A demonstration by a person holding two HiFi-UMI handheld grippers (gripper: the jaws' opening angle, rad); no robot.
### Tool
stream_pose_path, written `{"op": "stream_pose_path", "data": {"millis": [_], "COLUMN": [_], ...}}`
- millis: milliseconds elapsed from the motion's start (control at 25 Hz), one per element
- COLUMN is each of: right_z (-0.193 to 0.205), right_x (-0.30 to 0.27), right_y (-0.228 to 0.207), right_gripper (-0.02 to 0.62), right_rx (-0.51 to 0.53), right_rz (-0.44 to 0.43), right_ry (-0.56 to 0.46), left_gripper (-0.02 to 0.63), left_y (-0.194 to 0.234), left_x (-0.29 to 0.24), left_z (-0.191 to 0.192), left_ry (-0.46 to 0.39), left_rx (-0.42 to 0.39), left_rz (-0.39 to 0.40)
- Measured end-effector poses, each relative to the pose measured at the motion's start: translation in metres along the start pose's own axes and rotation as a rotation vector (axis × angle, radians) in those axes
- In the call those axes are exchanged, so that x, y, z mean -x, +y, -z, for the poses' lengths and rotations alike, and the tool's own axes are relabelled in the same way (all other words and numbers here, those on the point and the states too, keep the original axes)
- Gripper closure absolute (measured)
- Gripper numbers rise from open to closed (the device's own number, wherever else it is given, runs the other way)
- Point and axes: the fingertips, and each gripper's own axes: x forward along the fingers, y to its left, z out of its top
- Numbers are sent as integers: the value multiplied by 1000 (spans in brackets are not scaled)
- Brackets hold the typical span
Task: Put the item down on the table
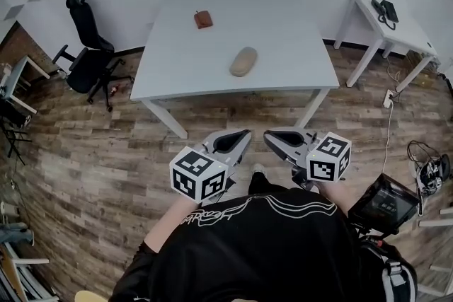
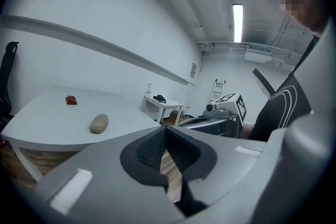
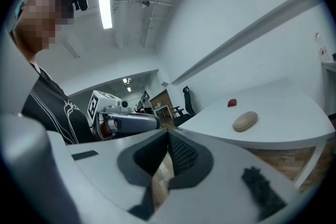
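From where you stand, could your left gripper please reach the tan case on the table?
Probably not: the left gripper hangs shut short of the table, with floor between; nothing blocks the tan case.

No readable words, numbers or brands anywhere, only wordless square patterns on left marker cube and right marker cube

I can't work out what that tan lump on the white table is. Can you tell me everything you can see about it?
The tan lump is a smooth, rounded oval, a bit like a potato or a closed soft case. What it is made of cannot be told from here. It lies flat on the white table, near the front edge and roughly midway across, turned slightly askew. Only the table touches it. A small reddish-brown thing lies apart from it, further back.
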Motion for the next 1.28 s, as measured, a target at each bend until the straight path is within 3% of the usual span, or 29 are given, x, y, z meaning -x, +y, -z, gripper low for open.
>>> {"op": "stream_pose_path", "data": {"millis": [200,520,840,1280], "right_z": [-5,-1,0,15], "right_x": [6,9,10,12], "right_y": [20,37,44,34], "right_gripper": [589,589,589,589], "right_rx": [-4,6,36,16], "right_rz": [8,32,54,59], "right_ry": [-25,-7,19,37], "left_gripper": [600,600,600,600], "left_y": [-12,-31,-32,-24], "left_x": [22,31,33,25], "left_z": [-3,2,8,18], "left_ry": [-15,-13,-11,-10], "left_rx": [-55,-71,-11,3], "left_rz": [-20,26,50,25]}}
